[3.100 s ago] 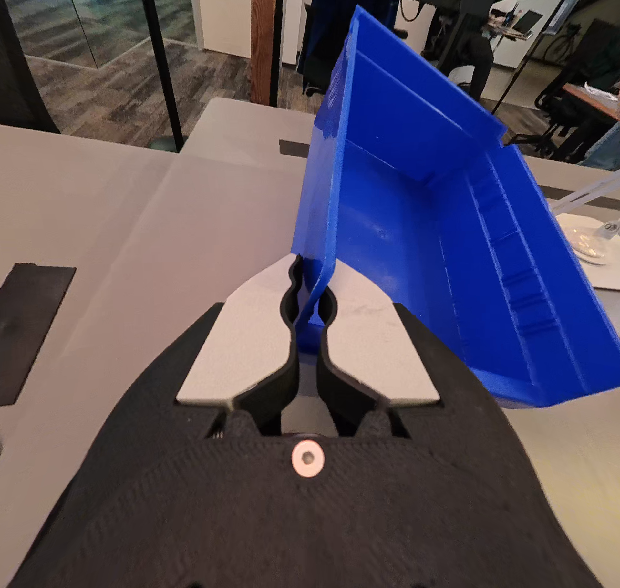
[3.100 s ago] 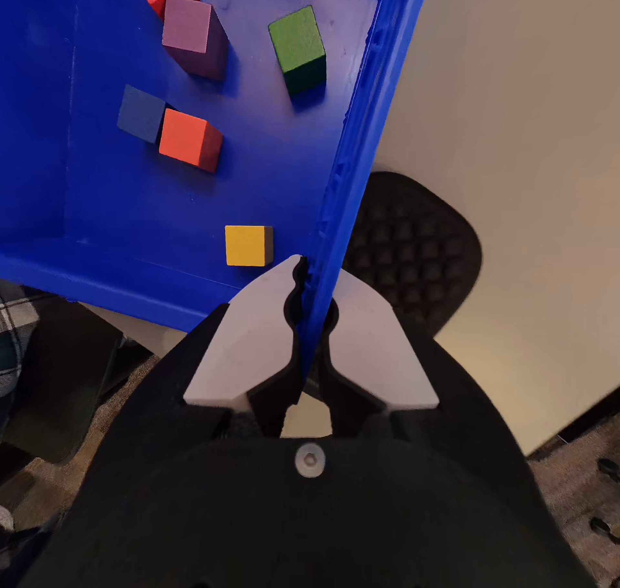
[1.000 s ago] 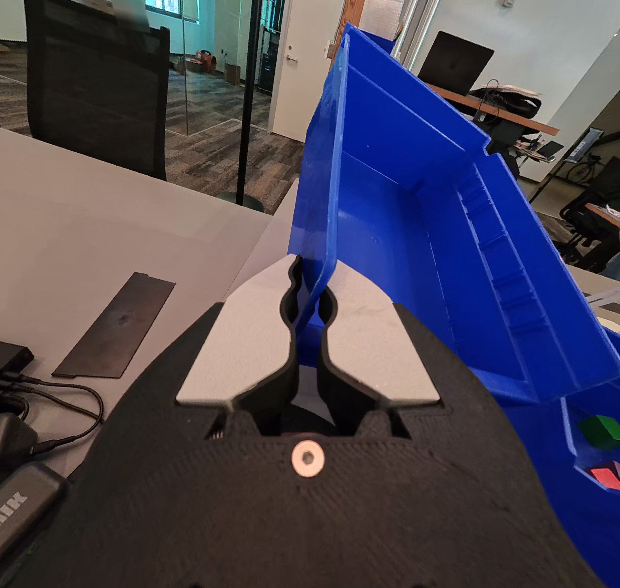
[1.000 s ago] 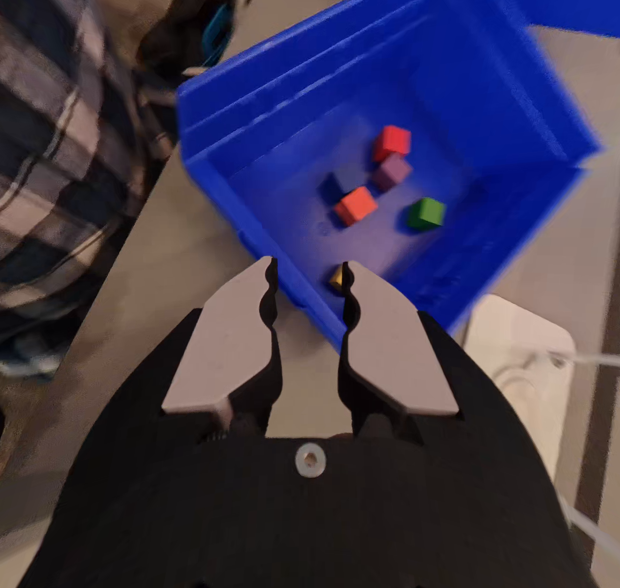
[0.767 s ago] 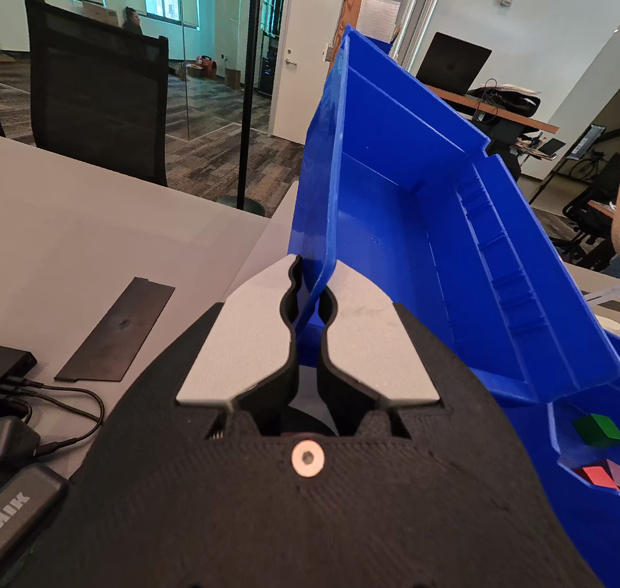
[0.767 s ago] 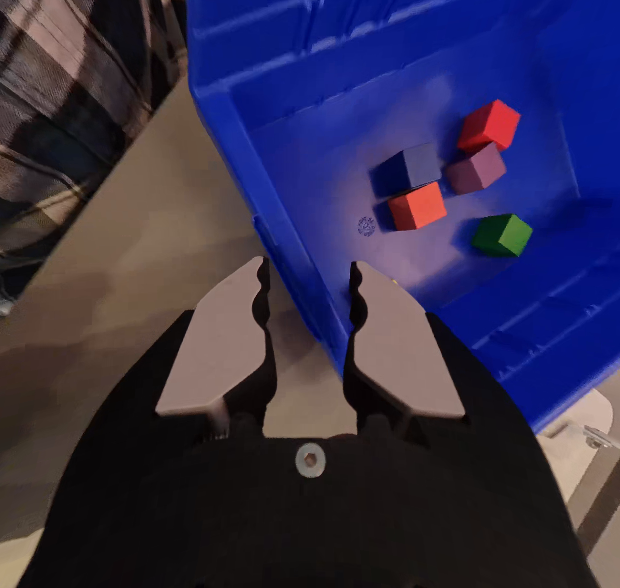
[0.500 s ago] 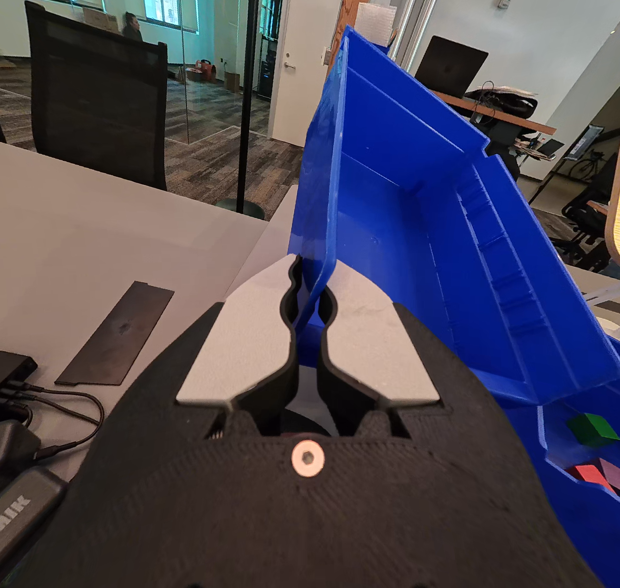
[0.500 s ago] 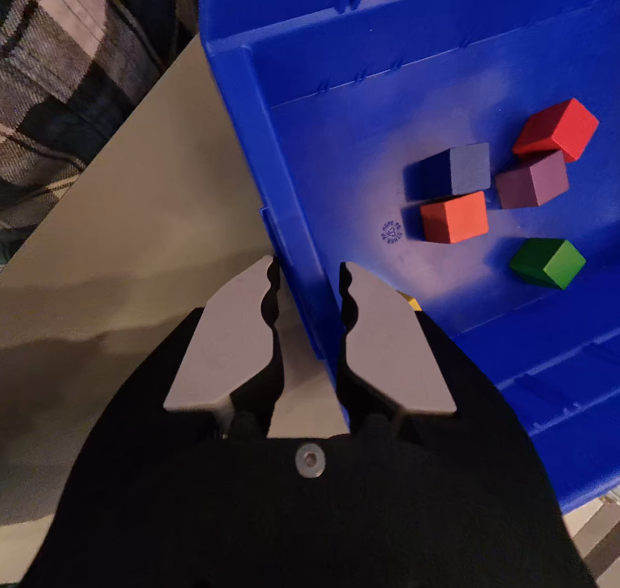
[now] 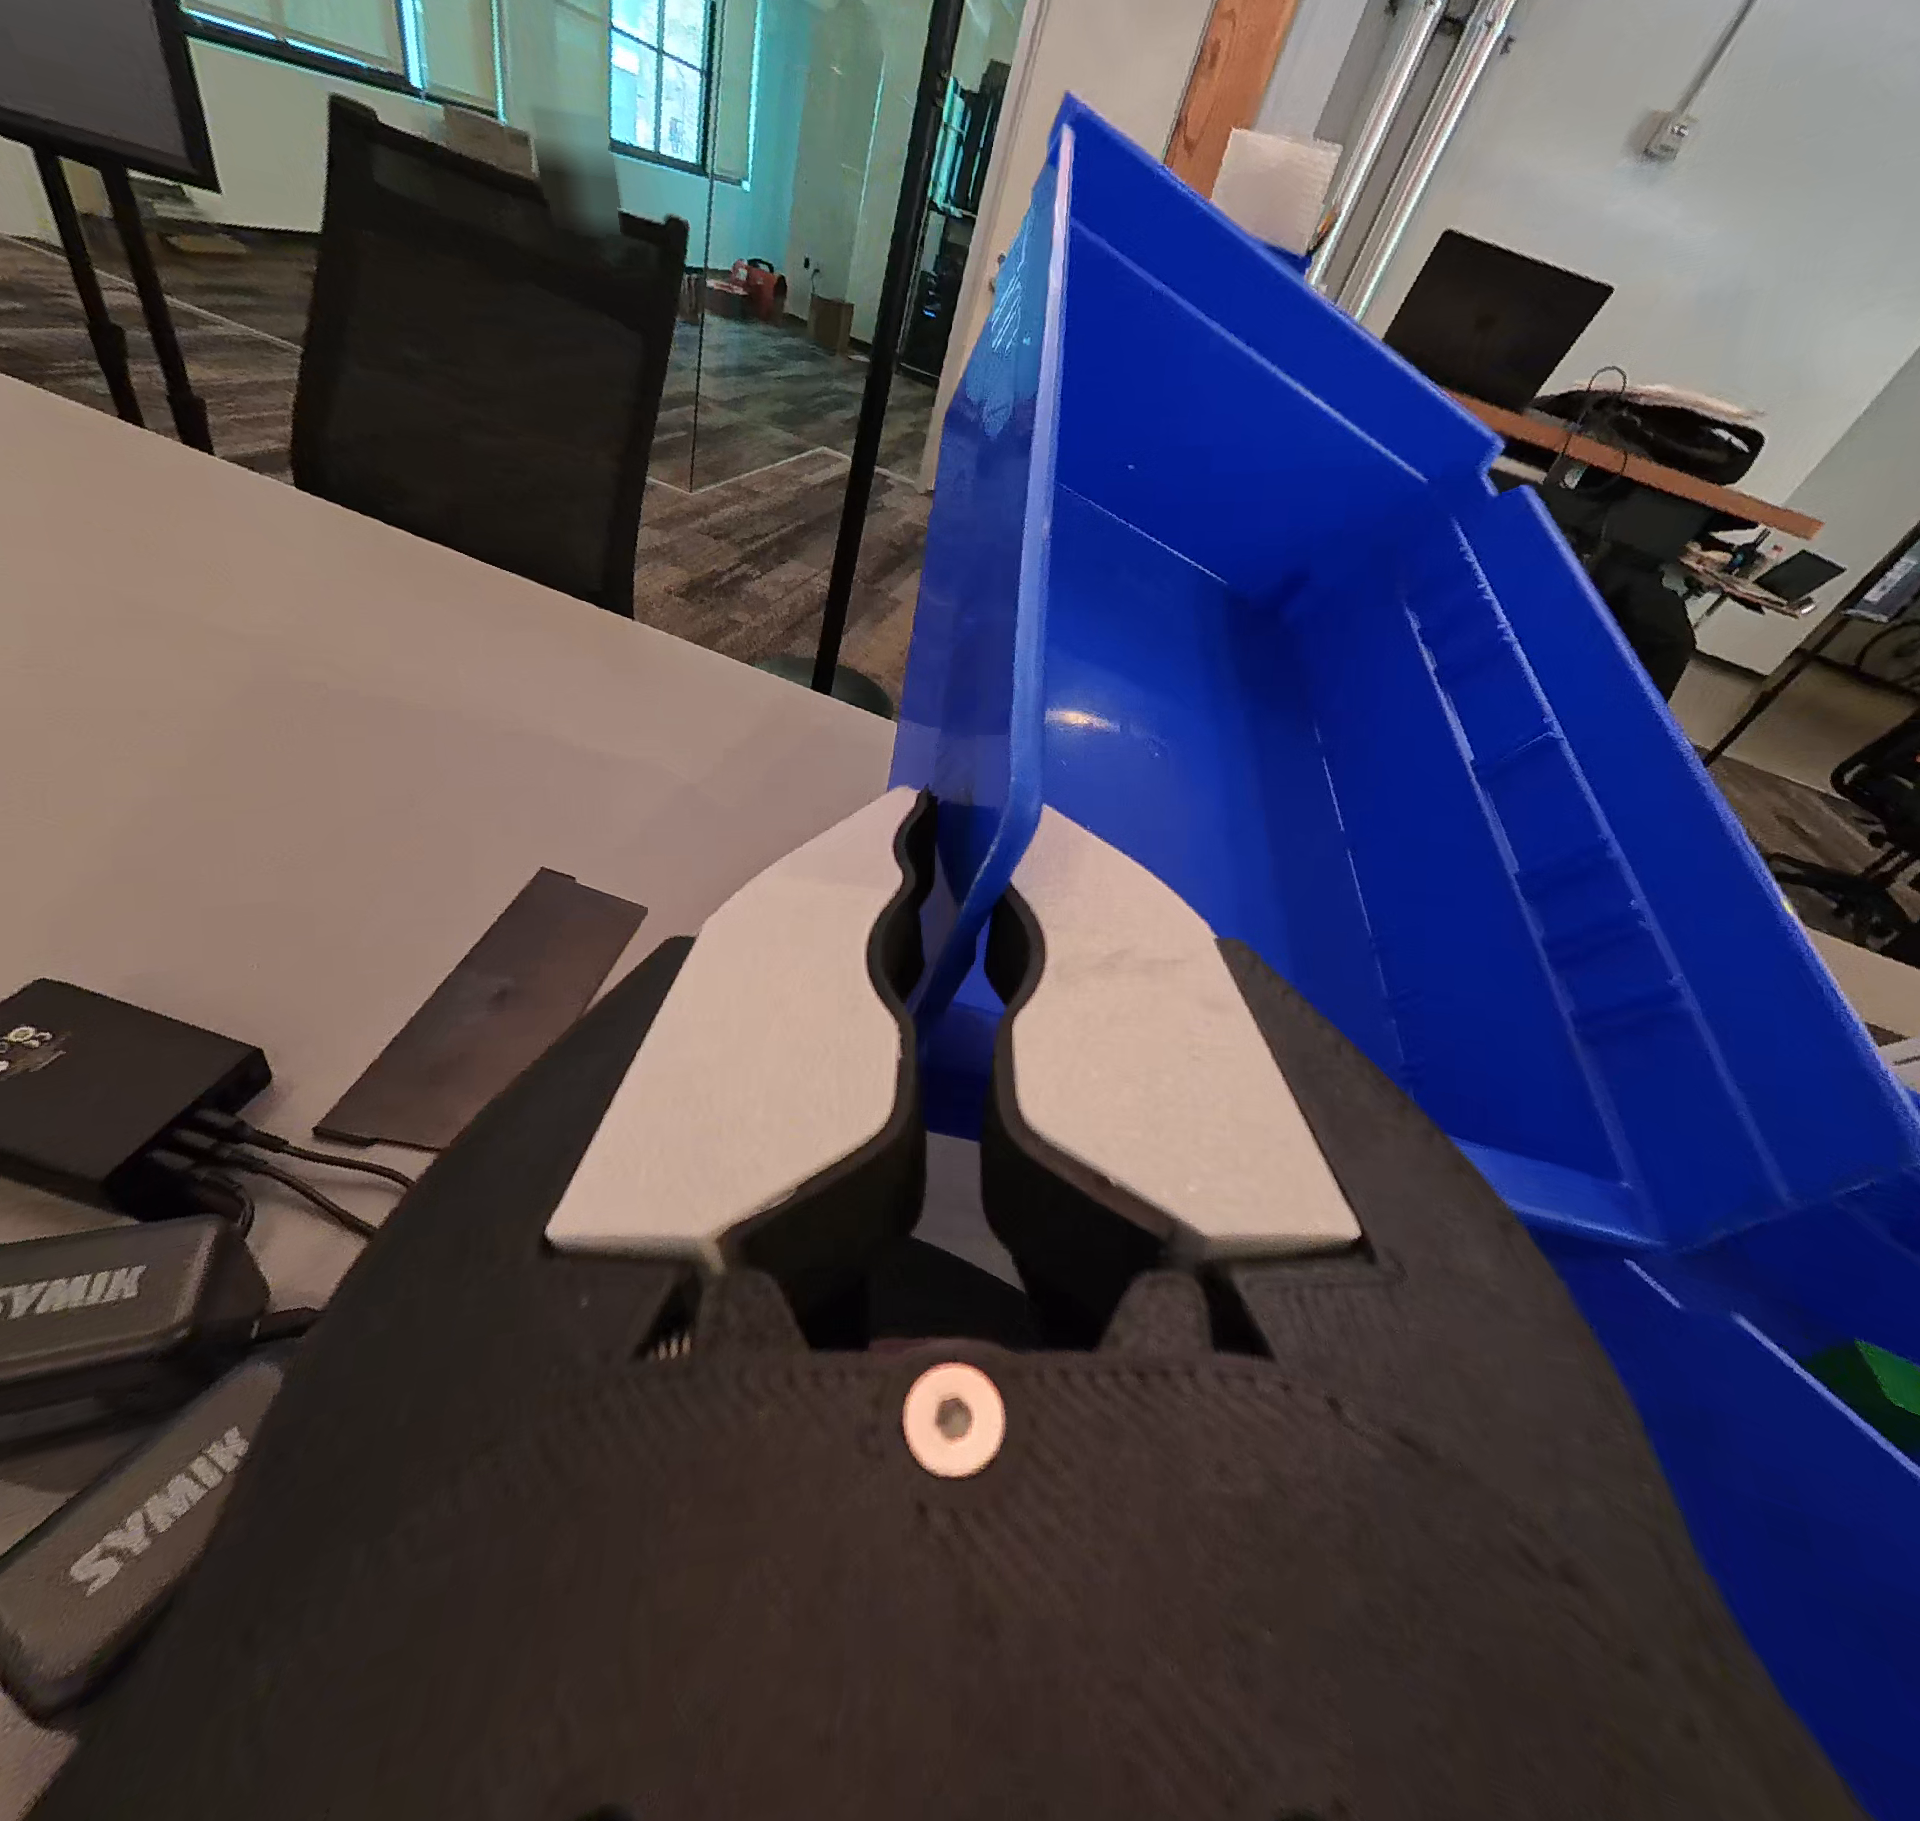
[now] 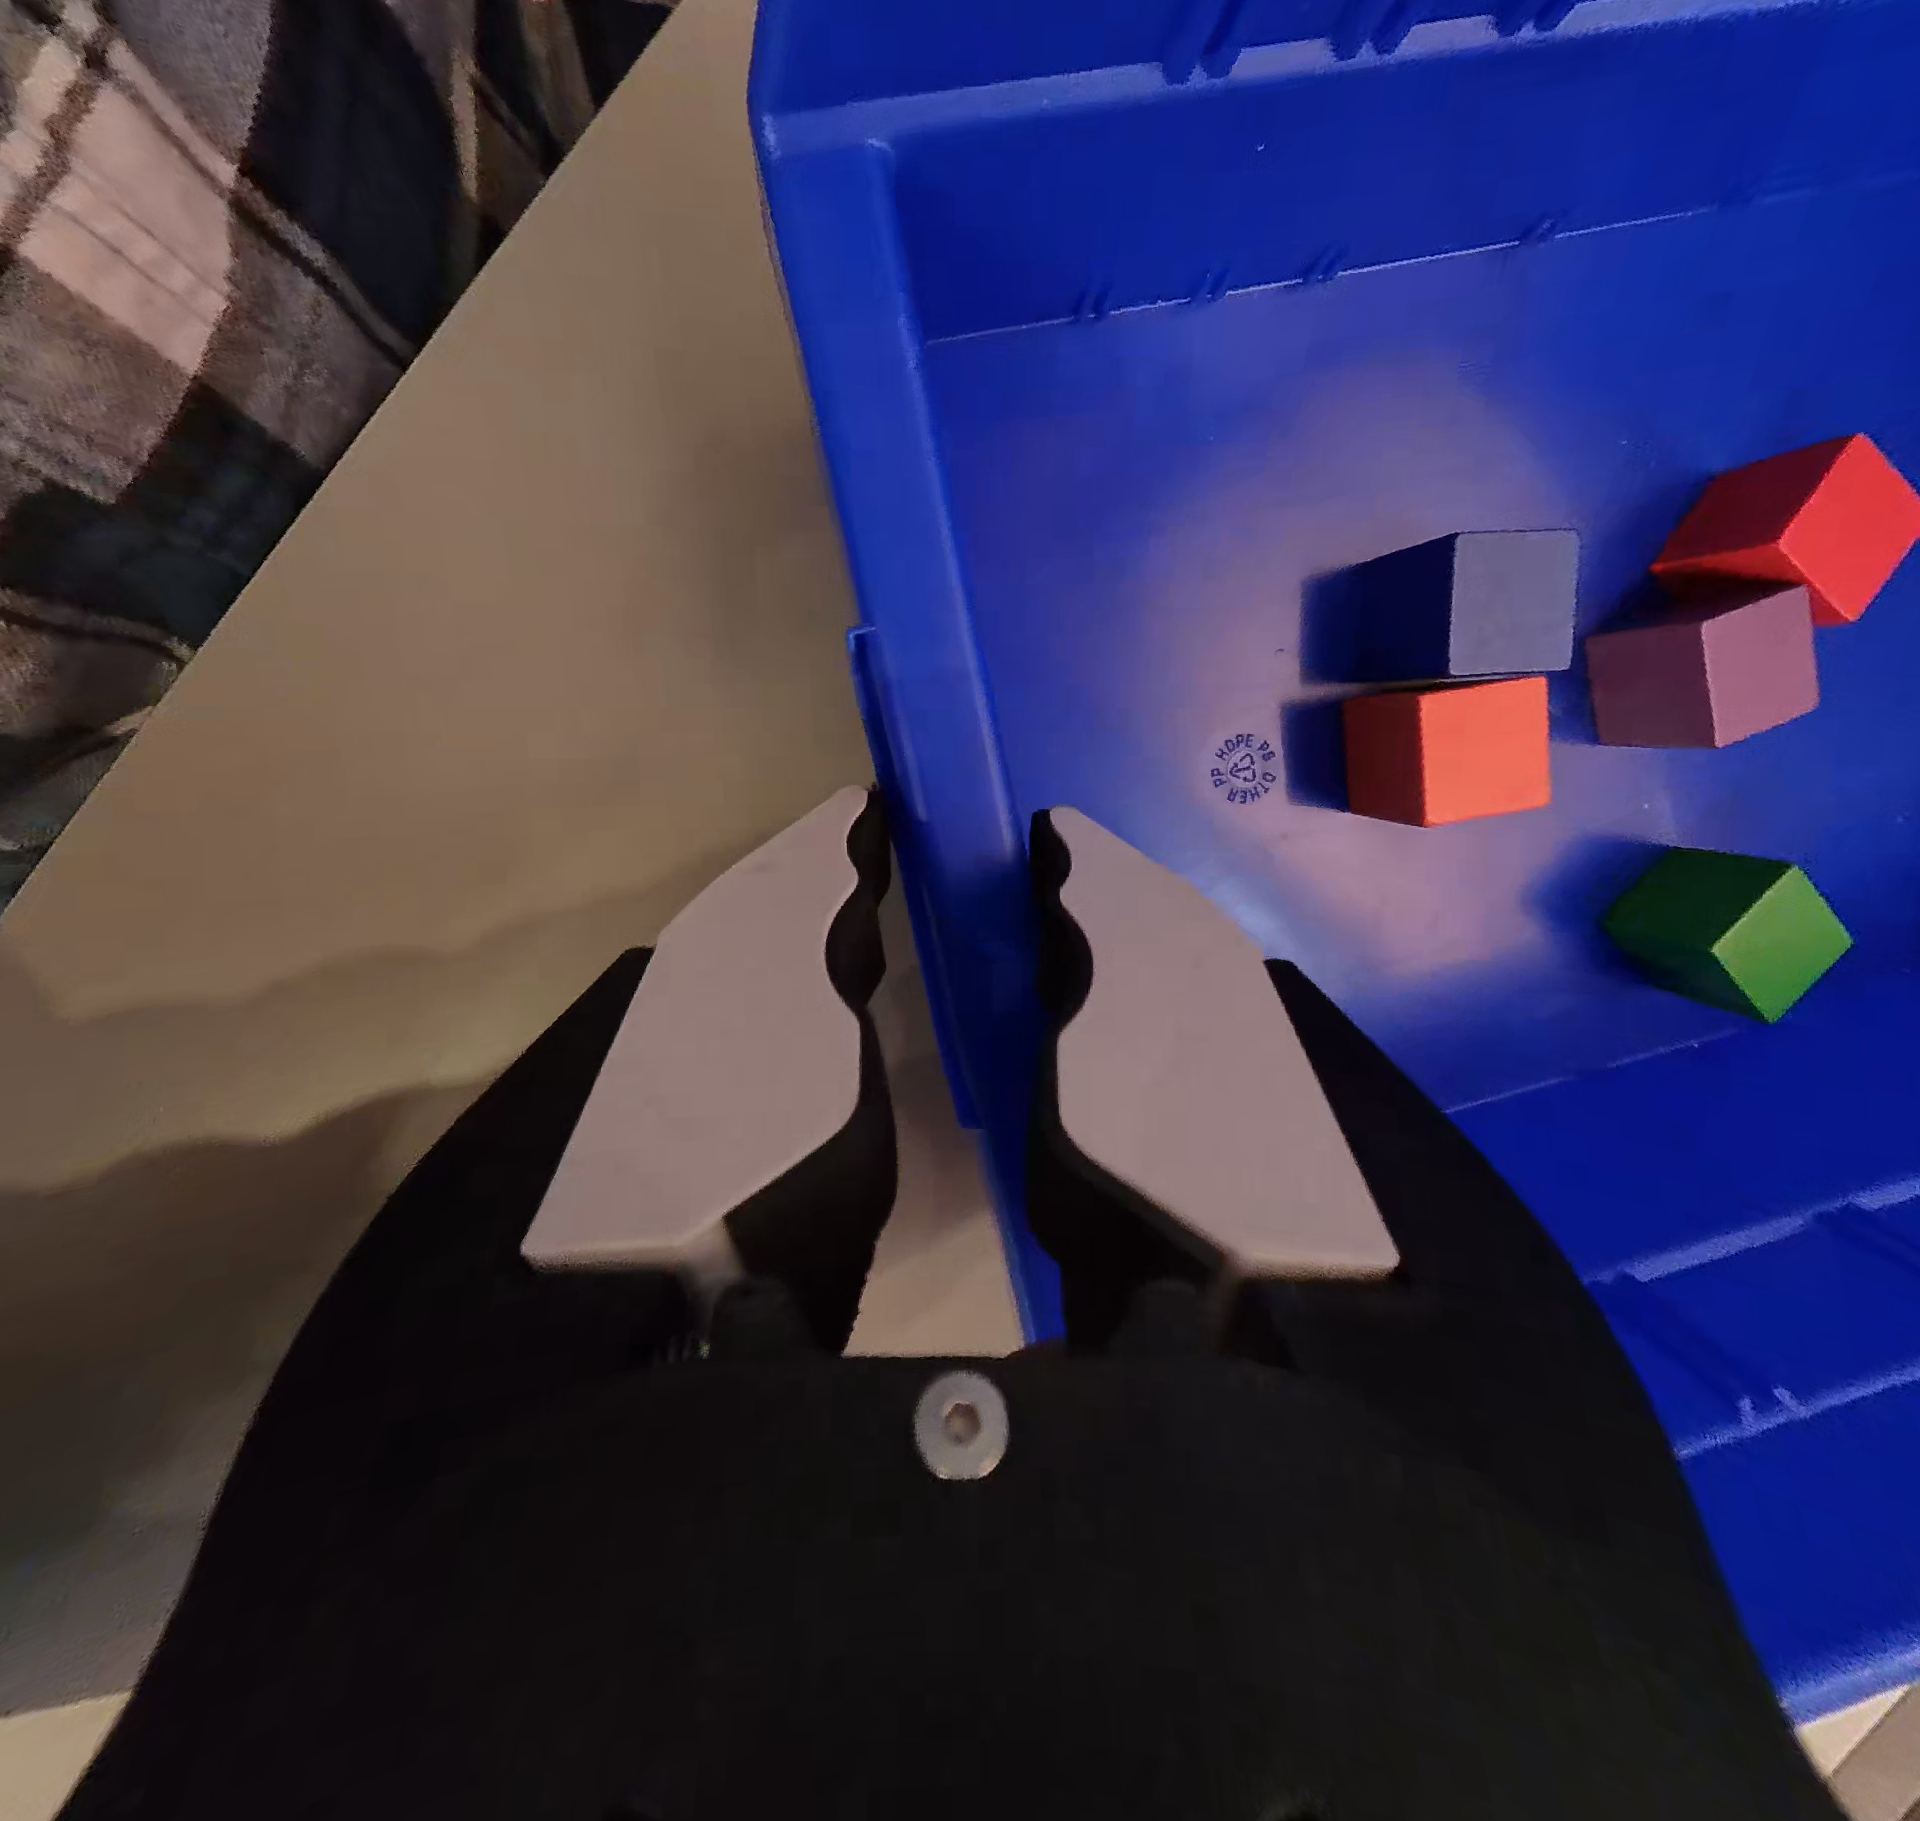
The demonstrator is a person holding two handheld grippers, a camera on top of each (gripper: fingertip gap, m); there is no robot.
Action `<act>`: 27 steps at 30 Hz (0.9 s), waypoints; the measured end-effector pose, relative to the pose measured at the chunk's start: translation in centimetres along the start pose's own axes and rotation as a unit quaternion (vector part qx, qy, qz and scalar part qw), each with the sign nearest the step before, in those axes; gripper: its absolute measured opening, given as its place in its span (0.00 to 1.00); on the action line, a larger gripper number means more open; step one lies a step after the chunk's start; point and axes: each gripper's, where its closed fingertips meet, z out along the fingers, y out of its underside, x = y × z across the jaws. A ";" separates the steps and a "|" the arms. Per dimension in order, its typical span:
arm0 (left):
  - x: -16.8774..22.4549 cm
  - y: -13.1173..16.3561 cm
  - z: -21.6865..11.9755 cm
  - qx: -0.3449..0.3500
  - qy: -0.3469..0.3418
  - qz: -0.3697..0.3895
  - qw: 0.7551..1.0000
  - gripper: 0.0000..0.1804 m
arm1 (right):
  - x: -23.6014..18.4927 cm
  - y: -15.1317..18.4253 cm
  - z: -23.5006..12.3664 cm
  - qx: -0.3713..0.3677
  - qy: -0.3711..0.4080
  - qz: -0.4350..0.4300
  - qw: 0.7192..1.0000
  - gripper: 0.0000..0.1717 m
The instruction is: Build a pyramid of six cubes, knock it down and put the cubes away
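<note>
My left gripper (image 9: 971, 821) is shut on the side wall of an empty blue bin (image 9: 1247, 732) and holds it up, tilted. A second blue bin (image 10: 1143, 421) sits on the table and shows in the left wrist view (image 9: 1766, 1511) at the lower right. It holds a dark blue cube (image 10: 1475, 602), an orange cube (image 10: 1449, 748), a purple cube (image 10: 1704, 665), a red cube (image 10: 1808, 524) and a green cube (image 10: 1735, 930). My right gripper (image 10: 956, 821) straddles this bin's near wall, and both pads touch it.
The pale table (image 9: 312, 732) carries black devices with cables (image 9: 104, 1075) and a dark strip (image 9: 488, 1002) at the left. A black chair (image 9: 468, 369) stands behind the table. A person in plaid clothing (image 10: 156, 213) is beside the table's edge. Across from one pair of fingers to the other is roughly 50 cm.
My right gripper let go of one wall of the cube bin, swung around to another wall and closed onto it. The yellow cube went out of sight behind my right finger. My left gripper kept its grip on the empty bin.
</note>
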 end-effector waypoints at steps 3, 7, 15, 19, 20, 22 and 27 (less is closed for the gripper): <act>-0.2 -1.0 -0.7 0.015 0.000 -0.003 1.000 0.04 | 0.9 -0.5 0.4 -0.001 0.012 0.018 1.000 0.16; 0.1 -2.3 -1.7 0.033 0.007 -0.009 0.999 0.04 | 3.0 -1.4 1.1 -0.008 0.030 0.059 0.998 0.16; 0.5 -4.5 -3.7 0.050 0.011 -0.009 0.999 0.04 | 10.0 -3.6 3.2 -0.025 0.078 0.164 0.983 0.15; 0.3 -5.4 -4.5 0.061 0.004 -0.007 0.998 0.04 | 14.1 -4.8 4.4 -0.031 0.096 0.207 0.973 0.15; 0.2 -5.5 -4.7 0.062 0.004 -0.008 0.998 0.04 | 15.2 -5.1 4.7 -0.033 0.101 0.221 0.970 0.15; 0.1 -5.8 -5.0 0.067 0.007 -0.011 0.998 0.04 | 17.6 -5.7 5.3 -0.037 0.113 0.242 0.963 0.15; -0.1 -6.0 -5.3 0.073 0.017 -0.023 0.997 0.04 | 22.8 -6.2 6.4 -0.043 0.132 0.279 0.950 0.15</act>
